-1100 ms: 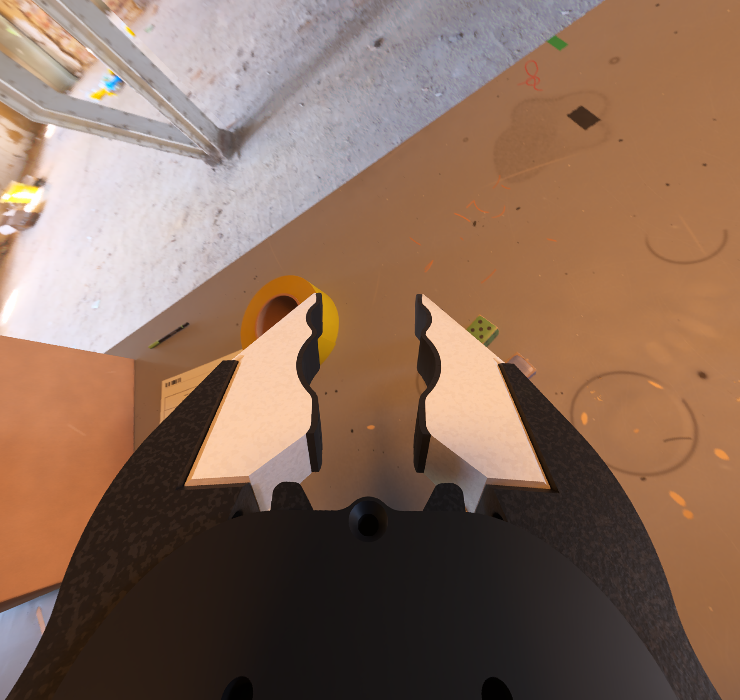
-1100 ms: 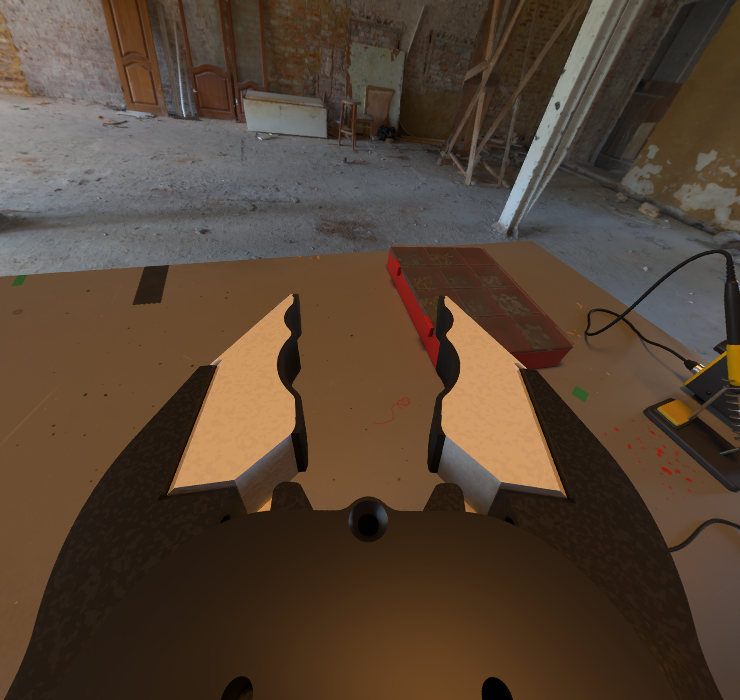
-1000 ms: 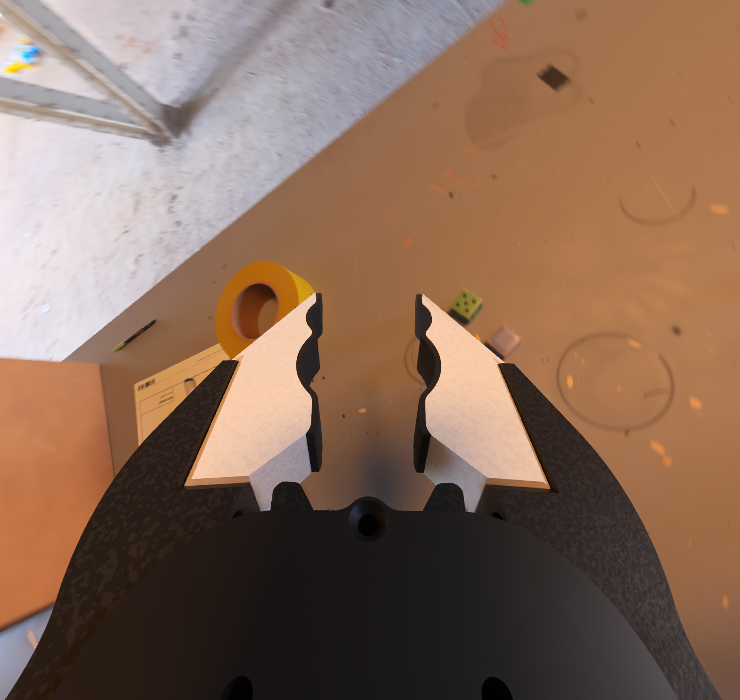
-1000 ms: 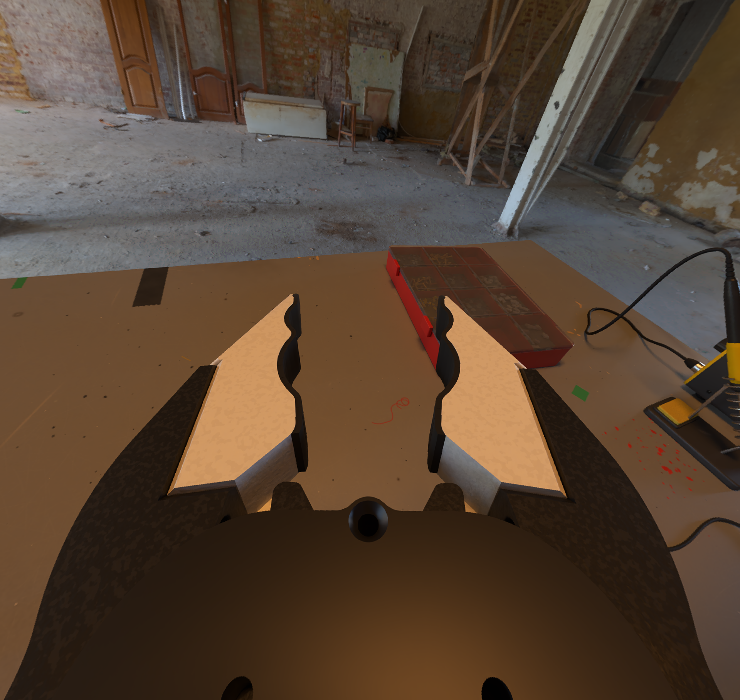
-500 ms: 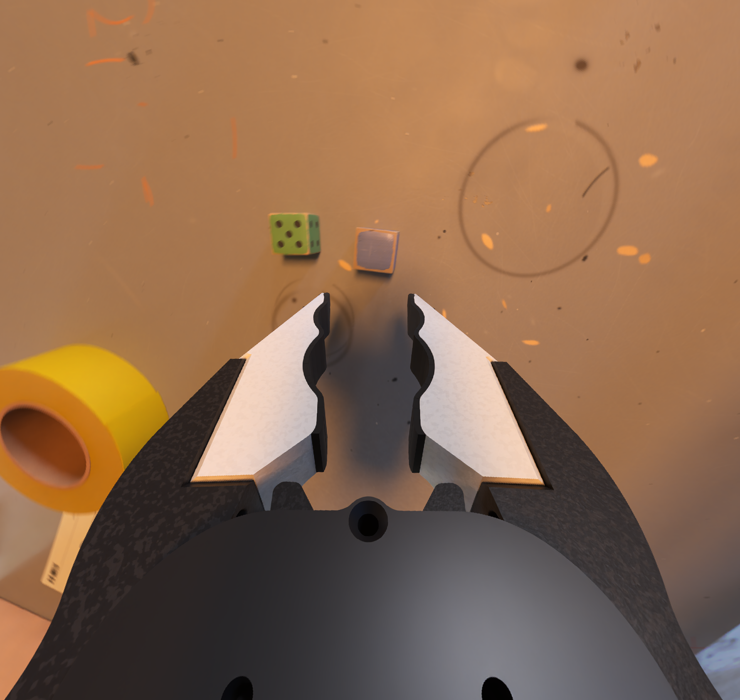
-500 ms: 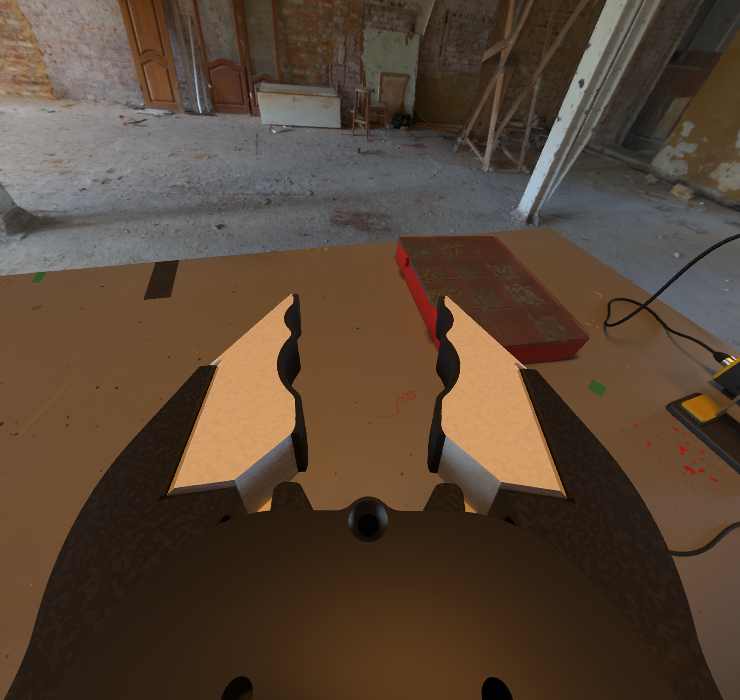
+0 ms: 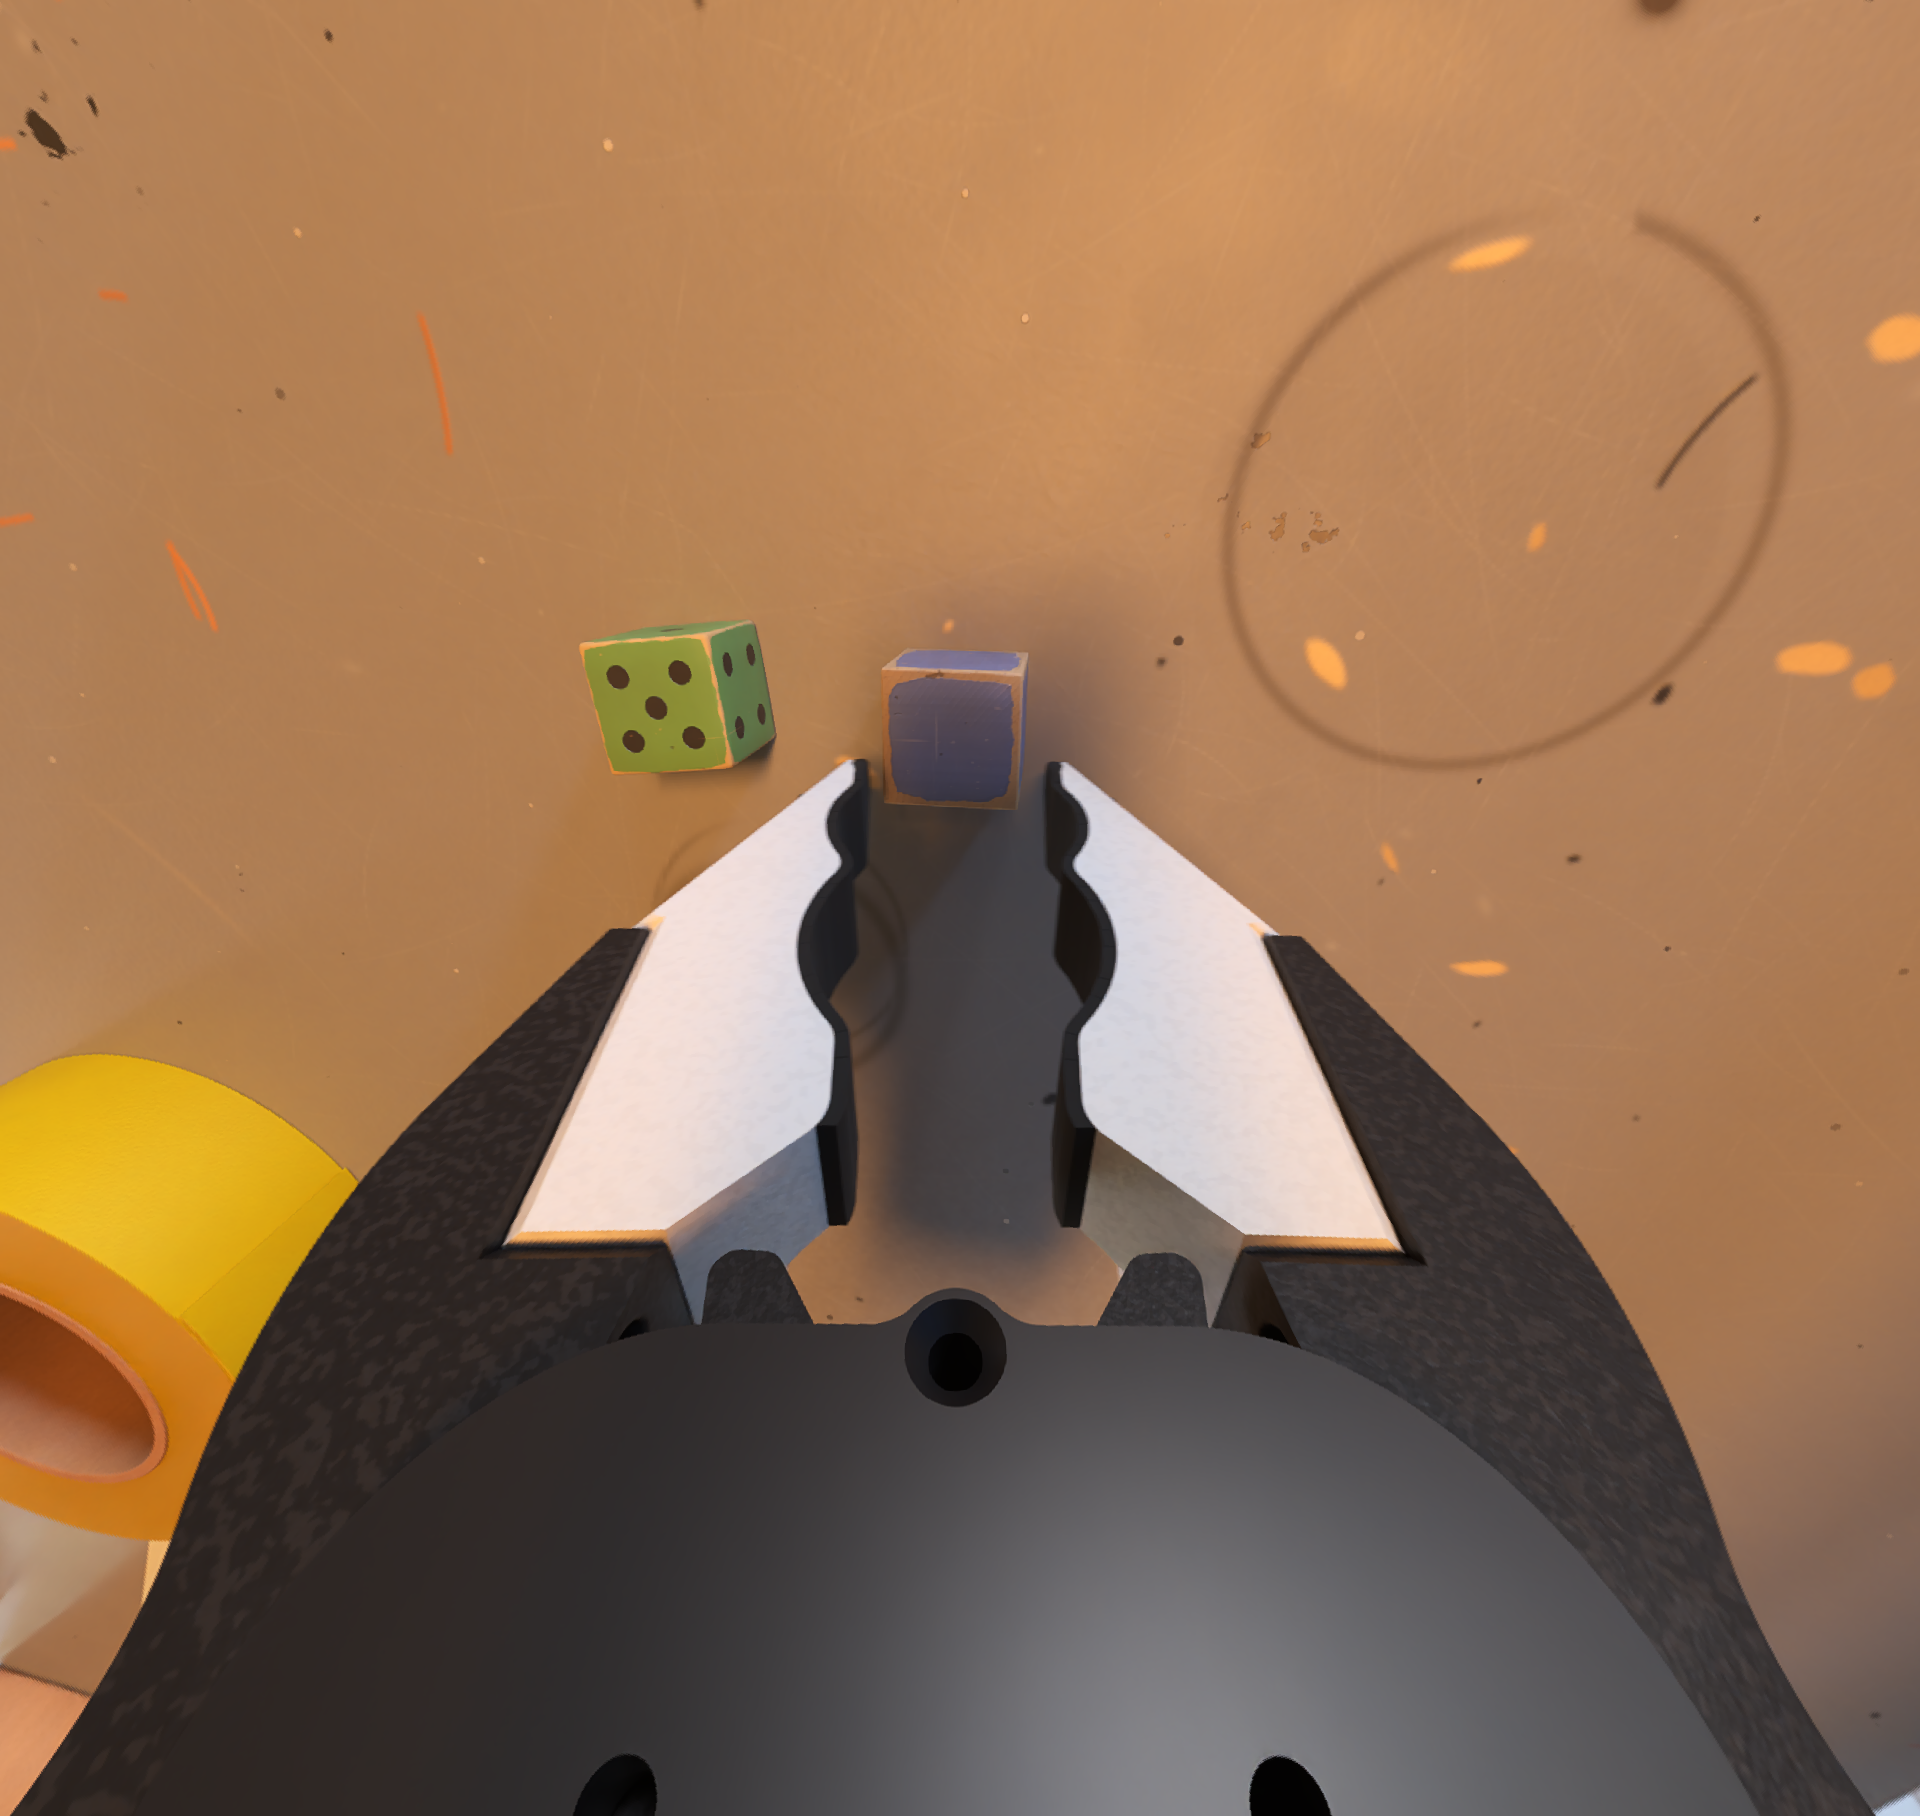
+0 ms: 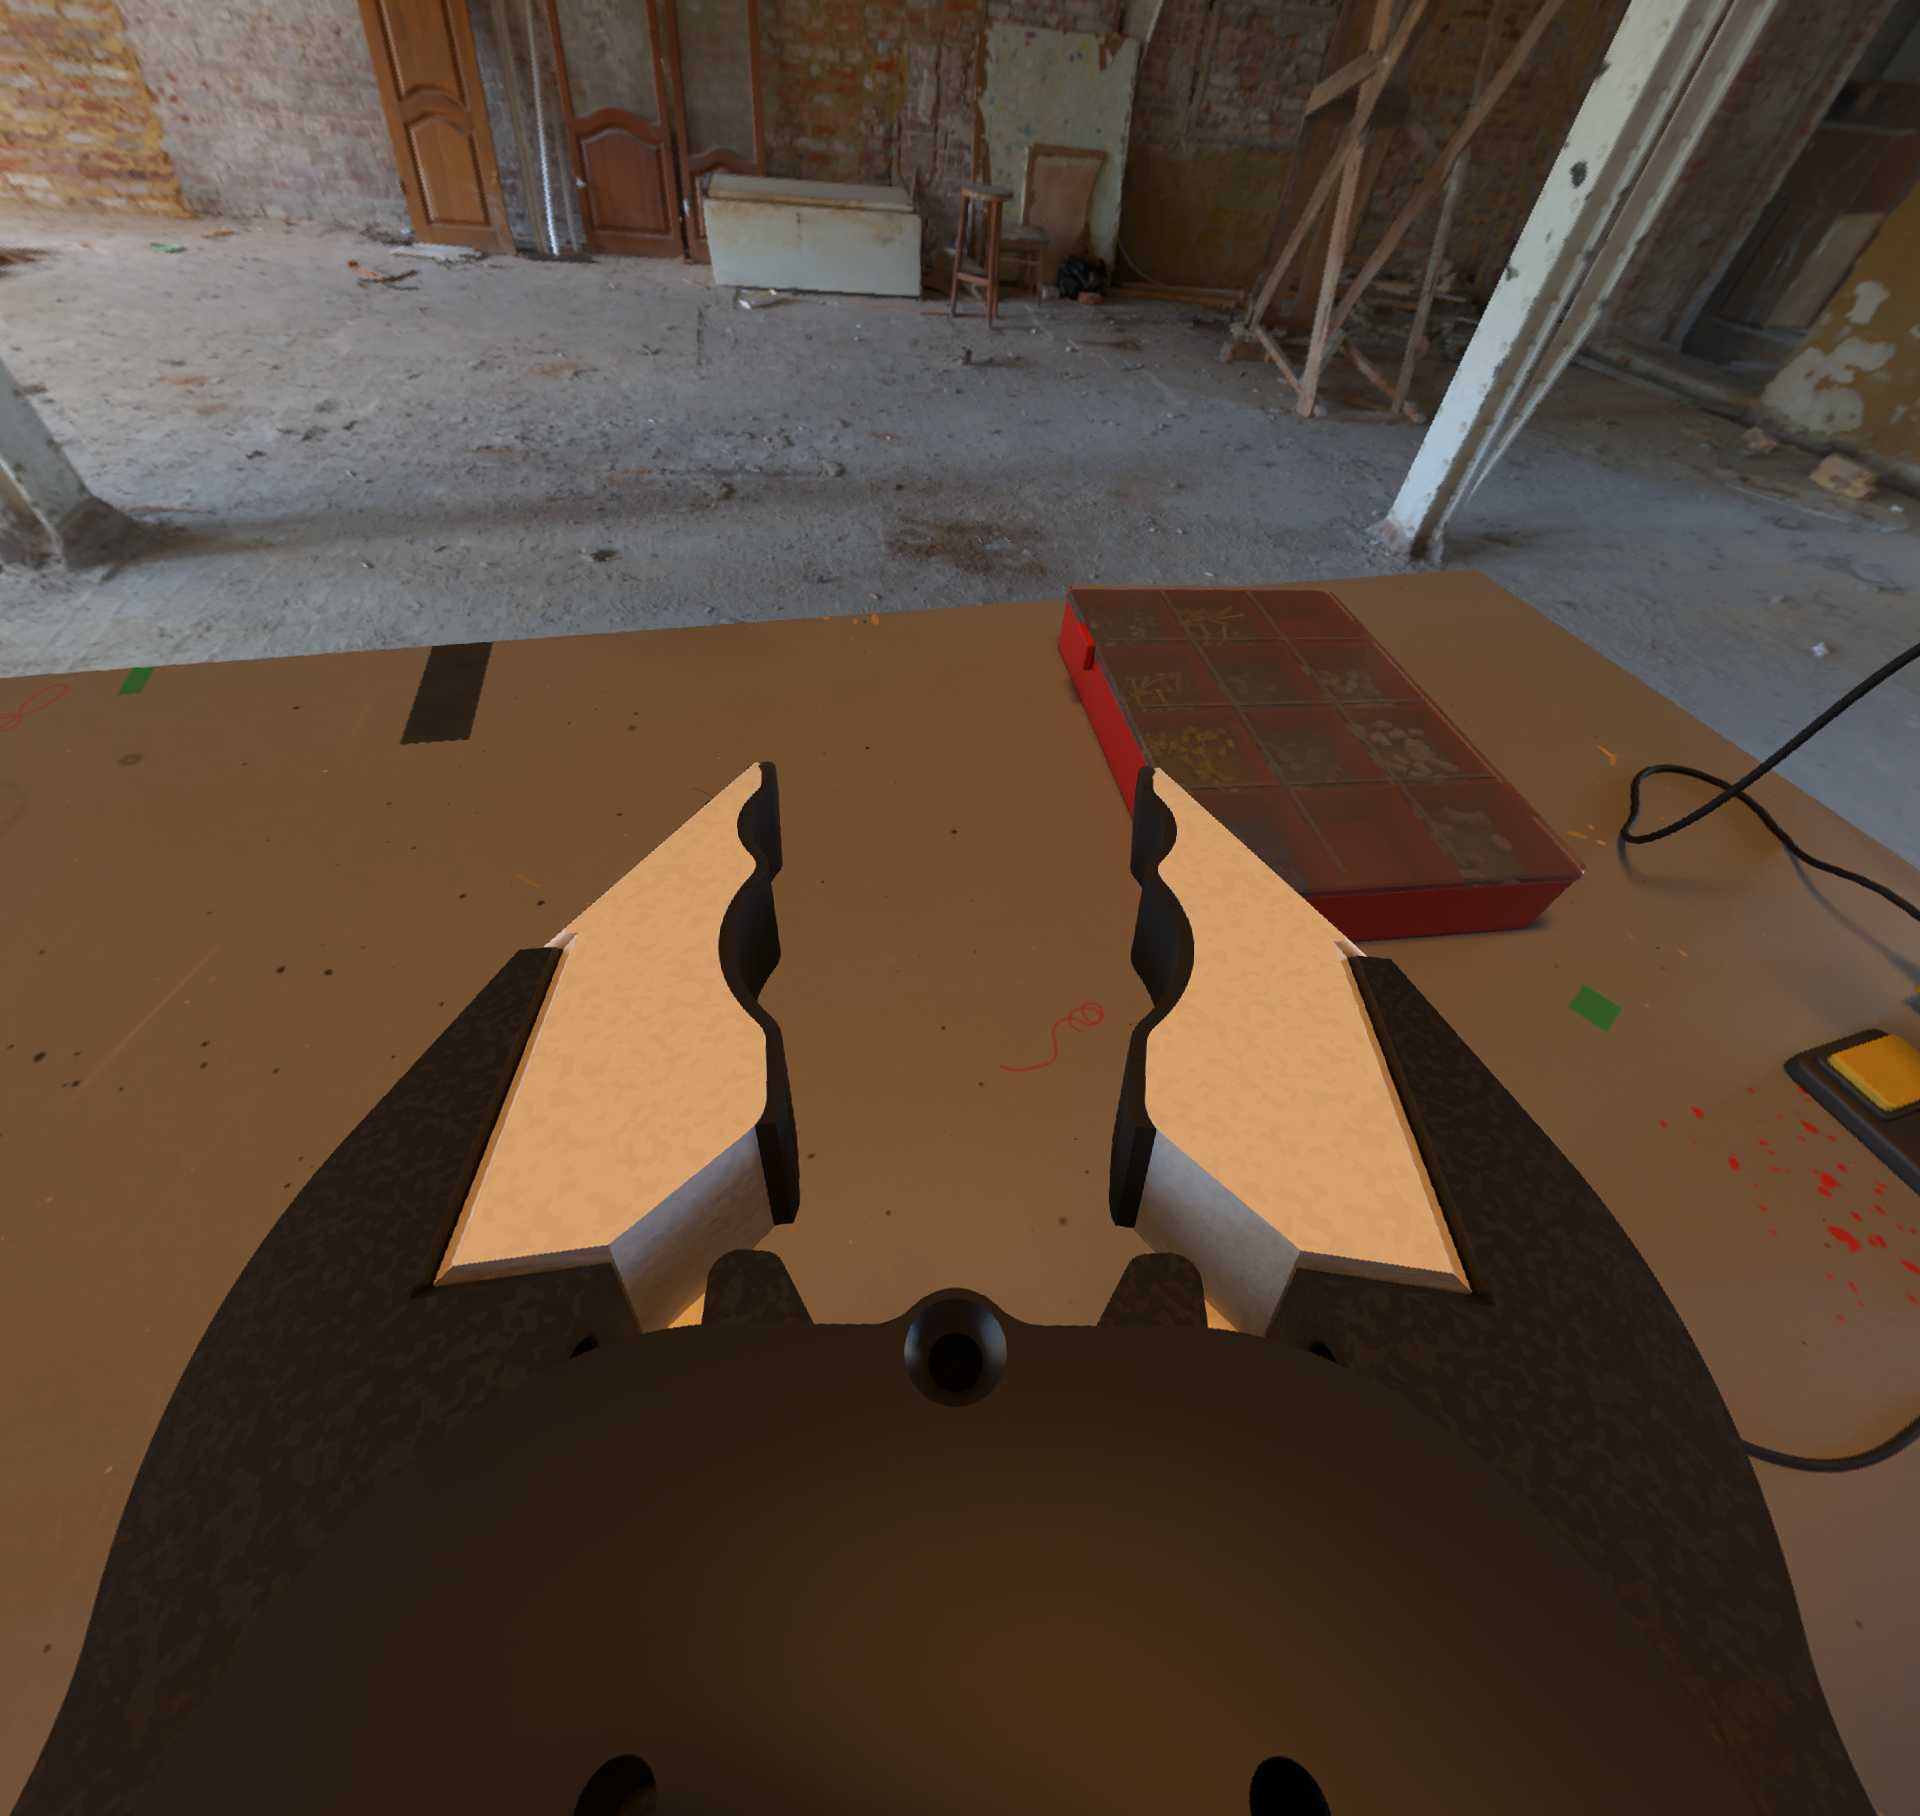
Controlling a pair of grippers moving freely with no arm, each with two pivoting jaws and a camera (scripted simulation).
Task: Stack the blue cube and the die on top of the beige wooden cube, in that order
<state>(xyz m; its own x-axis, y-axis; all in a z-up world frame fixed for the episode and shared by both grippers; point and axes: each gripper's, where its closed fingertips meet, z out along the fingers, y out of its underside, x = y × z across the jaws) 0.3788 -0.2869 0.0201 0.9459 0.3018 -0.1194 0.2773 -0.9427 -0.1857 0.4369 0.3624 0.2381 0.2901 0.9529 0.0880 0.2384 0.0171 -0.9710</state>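
Observation:
In the left wrist view a small blue cube (image 7: 953,727) with worn beige edges sits on the brown table, just beyond my left gripper (image 7: 953,779). The gripper is open and empty, and the cube is lined up with the gap between the fingertips. A green die (image 7: 677,694) with dark pips sits just left of the blue cube, apart from it. My right gripper (image 8: 953,779) is open and empty above bare table. The beige wooden cube is not in either view.
A yellow tape roll (image 7: 114,1278) lies at the lower left of the left wrist view. In the right wrist view a red compartment box (image 8: 1309,758) lies ahead to the right, with a black cable (image 8: 1766,810) and a yellow-topped device (image 8: 1870,1091) at the right edge.
My left gripper swung from facing the table's far edge down towards the cube and die, closed in on the blue cube and narrowed its gap. The right gripper shifted only slightly.

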